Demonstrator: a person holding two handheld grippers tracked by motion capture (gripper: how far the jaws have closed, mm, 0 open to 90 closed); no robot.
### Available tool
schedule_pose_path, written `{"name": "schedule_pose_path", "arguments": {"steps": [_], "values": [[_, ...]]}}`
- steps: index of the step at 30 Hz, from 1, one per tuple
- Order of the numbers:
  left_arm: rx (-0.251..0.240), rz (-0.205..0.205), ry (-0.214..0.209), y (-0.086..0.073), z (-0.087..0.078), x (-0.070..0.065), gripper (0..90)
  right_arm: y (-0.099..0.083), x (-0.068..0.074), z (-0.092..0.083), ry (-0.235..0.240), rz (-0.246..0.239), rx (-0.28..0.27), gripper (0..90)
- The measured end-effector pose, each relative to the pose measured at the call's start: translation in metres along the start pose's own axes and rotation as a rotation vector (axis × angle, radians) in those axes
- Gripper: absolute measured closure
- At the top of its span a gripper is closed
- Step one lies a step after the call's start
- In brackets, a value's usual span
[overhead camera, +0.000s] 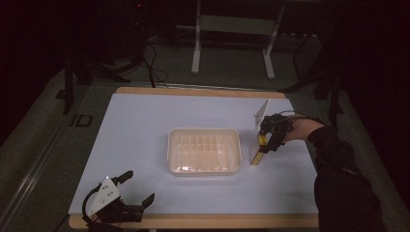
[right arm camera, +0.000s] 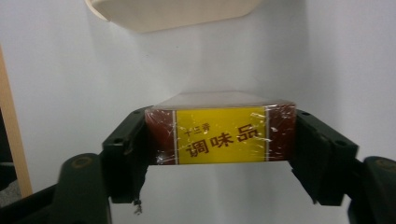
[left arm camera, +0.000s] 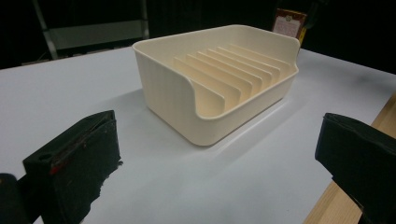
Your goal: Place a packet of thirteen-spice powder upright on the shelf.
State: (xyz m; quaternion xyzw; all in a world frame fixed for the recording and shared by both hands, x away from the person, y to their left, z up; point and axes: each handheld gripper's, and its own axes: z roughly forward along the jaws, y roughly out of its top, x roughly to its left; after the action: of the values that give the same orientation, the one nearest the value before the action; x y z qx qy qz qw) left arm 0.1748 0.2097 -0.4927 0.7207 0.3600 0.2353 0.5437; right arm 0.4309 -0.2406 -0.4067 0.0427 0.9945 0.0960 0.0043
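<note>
Fingers (right arm camera: 135,154) of the right gripper (right arm camera: 223,156) clamp a film-wrapped dark red box (right arm camera: 223,135), yellow label reading "调味品"; left gripper (overhead camera: 138,188) fingers gape, holding nothing.

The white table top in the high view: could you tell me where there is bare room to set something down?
Bare: the table top left of the cream rack, and the strip behind it. Crowded: right of the rack, where the right gripper clamps the box; near-left corner holds the open left gripper.

Dark lab: lone white table (overhead camera: 145,125), metal stand (overhead camera: 232,29), cables (overhead camera: 152,63).
</note>
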Motion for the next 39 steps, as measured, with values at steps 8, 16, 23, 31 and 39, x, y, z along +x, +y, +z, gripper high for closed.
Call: {"name": "schedule_pose_path", "arguments": {"steps": [8,16,23,31,39], "values": [[-0.001,-0.001,0.0,0.0,0.0,0.0,0.1,-0.003,0.001,-0.001,0.006,-0.013,-0.017,31.4],[-0.001,0.001,-0.001,0.0,0.0,0.0,0.0,-0.01,0.008,-0.022,0.009,-0.015,-0.11,31.7],[0.002,0.004,0.0,0.0,0.0,0.0,0.1,-0.015,0.013,-0.039,0.017,-0.022,-0.165,31.8],[0.001,0.005,0.0,0.0,0.001,0.0,0.1,-0.011,0.02,-0.056,0.019,-0.037,-0.159,31.8],[0.001,0.006,0.0,0.0,0.0,0.0,0.1,0.006,0.028,-0.078,-0.003,-0.062,-0.175,31.9]]}}
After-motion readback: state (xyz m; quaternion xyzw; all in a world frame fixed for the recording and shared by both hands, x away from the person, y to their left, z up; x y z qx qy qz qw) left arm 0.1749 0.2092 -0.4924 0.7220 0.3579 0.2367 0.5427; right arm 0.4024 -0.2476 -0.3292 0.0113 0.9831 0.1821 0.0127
